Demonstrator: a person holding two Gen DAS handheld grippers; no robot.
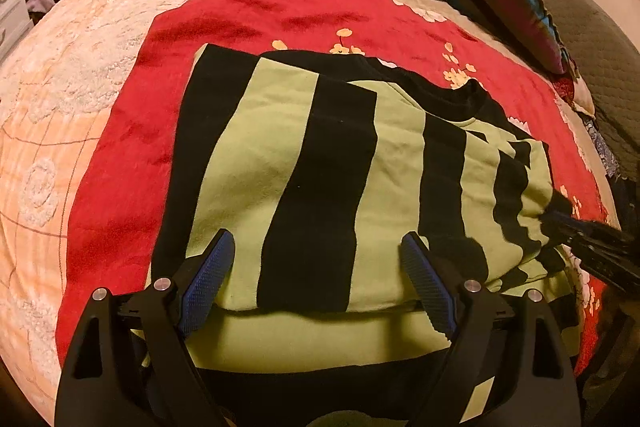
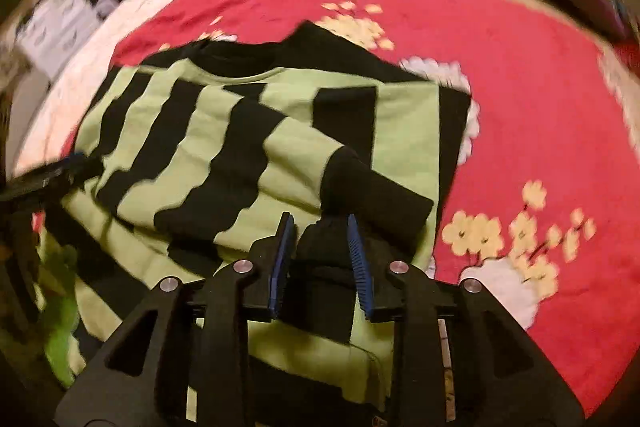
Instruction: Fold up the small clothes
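While the green-and-black striped knit sweater (image 1: 340,163) is lying crosswise, its black cuff (image 2: 376,191) is sitting just beyond the right gripper (image 2: 320,227) — jaws narrowly parted, gripping nothing — nearer than the left gripper (image 1: 316,243), gaping empty.

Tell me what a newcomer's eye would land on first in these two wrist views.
First the green-and-black striped sweater, lying partly folded in the middle of the red floral blanket on the bed. Next the left gripper, wide open over the sweater's near edge. In the right wrist view the sleeve's black cuff lies just ahead of the right gripper, whose blue-padded fingers stand slightly apart.
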